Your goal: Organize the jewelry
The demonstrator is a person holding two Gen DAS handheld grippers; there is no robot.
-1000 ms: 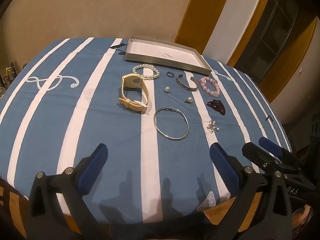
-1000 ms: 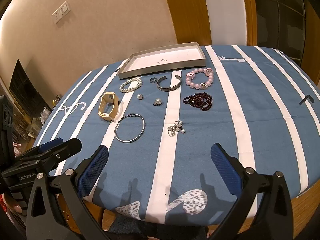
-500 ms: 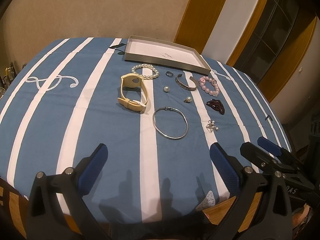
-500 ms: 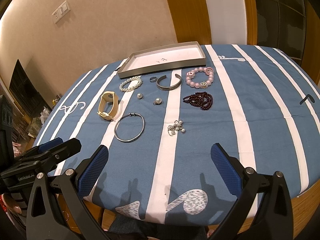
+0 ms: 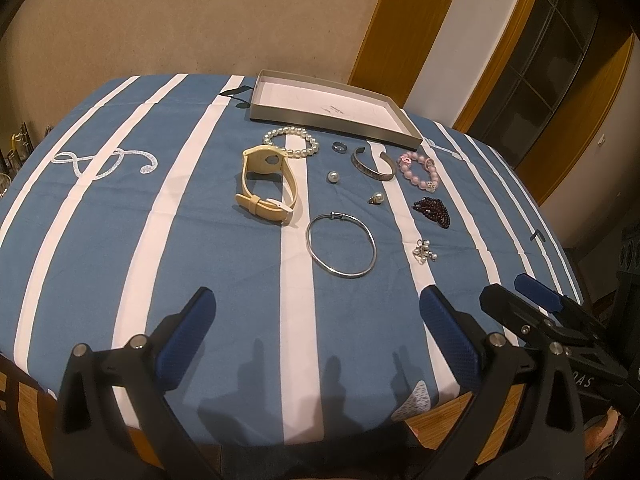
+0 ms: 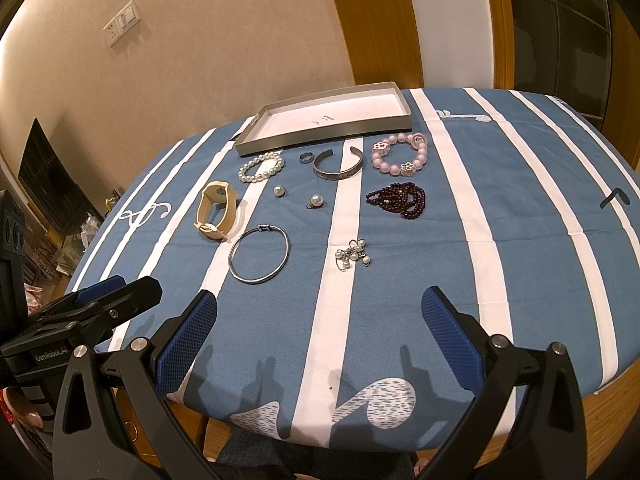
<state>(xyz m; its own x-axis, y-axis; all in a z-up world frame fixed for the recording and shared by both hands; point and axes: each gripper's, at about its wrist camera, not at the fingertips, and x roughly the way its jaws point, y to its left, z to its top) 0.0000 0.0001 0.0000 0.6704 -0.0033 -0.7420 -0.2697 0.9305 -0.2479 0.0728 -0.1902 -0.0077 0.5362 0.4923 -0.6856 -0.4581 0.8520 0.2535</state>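
Both my grippers, left gripper [image 5: 320,332] and right gripper [image 6: 320,332], hang wide open and empty over the striped tablecloth [image 6: 400,320]; the silver bangle [image 5: 341,245] is closest.

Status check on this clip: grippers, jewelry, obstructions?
Left gripper and right gripper open, empty. Jewelry loose on cloth; tray empty. Nothing in the way.

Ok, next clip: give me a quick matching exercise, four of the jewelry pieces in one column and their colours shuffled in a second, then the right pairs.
Column one:
1. watch
2. thin bangle
3. bead bracelet next to the cuff
4. bundled bead strand

Column two:
A. dark red
B. cream
C. pink
D. silver

Pairs: 1-B, 2-D, 3-C, 4-A. All four lie on the striped cloth, outside the tray.
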